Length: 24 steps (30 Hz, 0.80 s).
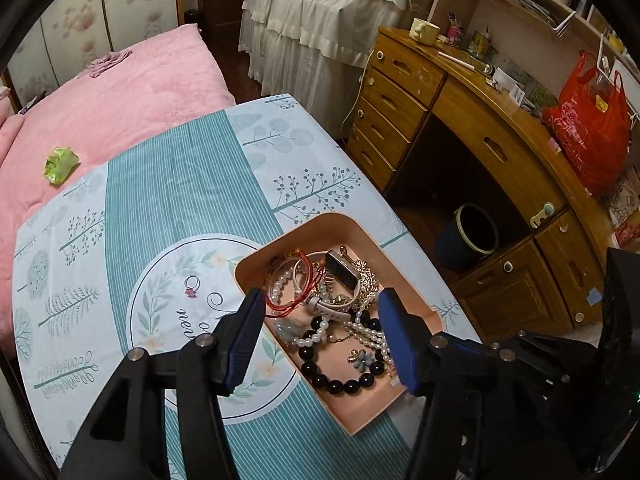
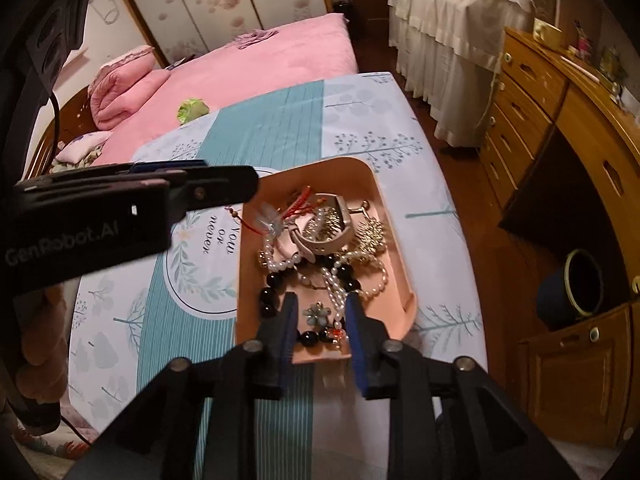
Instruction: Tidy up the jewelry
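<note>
- The table (image 1: 168,184), draped in a teal-and-white cloth printed with trees, filled the centre and lower left of both views; a pink bed (image 1: 120,92) lay beyond it at the upper left, and a wooden desk (image 1: 480,128) with drawers stood at the right.
- The pink tray (image 1: 340,224) sat on the cloth, right of centre in the left wrist view and at centre in the right wrist view.
- Inside the tray lay the tangled jewelry: a black bead bracelet (image 1: 344,384) nearest my fingers, pearl strands (image 1: 372,336), a watch (image 1: 340,270) with a pale strap, red cord (image 1: 296,300), a gold brooch (image 1: 366,280) and a small blue flower piece (image 1: 362,358).
- My left gripper (image 1: 320,336) hung over the tray with its jaws open and nothing pinched between the blue pads.
- My right gripper (image 2: 322,334) hovered over the near end of the tray, jaws parted a lesser way, gripping nothing; the flower piece showed in the gap below.
- A ring (image 1: 192,285) with a pink stone lay alone on the cloth, left of the tray, inside the printed circle.
</note>
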Tool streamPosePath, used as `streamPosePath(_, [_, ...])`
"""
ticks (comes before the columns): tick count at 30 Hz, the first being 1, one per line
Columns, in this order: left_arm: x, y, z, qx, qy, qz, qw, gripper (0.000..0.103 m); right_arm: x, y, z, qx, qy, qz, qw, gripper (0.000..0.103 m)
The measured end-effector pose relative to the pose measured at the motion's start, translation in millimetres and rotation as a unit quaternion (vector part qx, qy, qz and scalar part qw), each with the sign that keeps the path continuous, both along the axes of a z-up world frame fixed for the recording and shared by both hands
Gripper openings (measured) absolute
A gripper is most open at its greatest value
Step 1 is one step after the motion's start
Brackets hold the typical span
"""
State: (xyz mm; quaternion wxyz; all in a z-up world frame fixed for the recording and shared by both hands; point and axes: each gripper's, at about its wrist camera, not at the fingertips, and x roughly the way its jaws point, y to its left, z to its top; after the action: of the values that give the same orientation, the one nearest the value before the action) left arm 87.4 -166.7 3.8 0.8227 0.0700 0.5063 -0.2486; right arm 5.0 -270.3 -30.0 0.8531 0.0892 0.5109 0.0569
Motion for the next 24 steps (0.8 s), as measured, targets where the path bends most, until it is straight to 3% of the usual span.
streamPosePath(5, [-3.6, 8.7, -1.8, 0.006, 0.006, 0.01, 0.9999, 0.058, -0.4, -2.7, 1.5, 0.002, -0.002, -0.001, 1.0, 0.026])
streamPosePath(9, [-7.3, 23.3, -0.9, 0.008, 0.007, 0.025, 0.9996, 0.069, 2.5, 1.3, 4.2, 0.001, -0.002, 0.004, 1.0, 0.026])
streamPosePath(12, [-9.3, 34.2, -0.5, 0.012, 0.008, 0.037, 0.9992, 0.07, 5.8, 8.0, 4.8, -0.001, 0.004, 0.013, 1.0, 0.026])
streamPosePath(24, [-30.0, 98.5, 15.5, 0.024, 0.0, 0.12, 0.9924, 0.085, 12.5, 38.6, 12.0, -0.002, 0.031, 0.041, 0.999, 0.027])
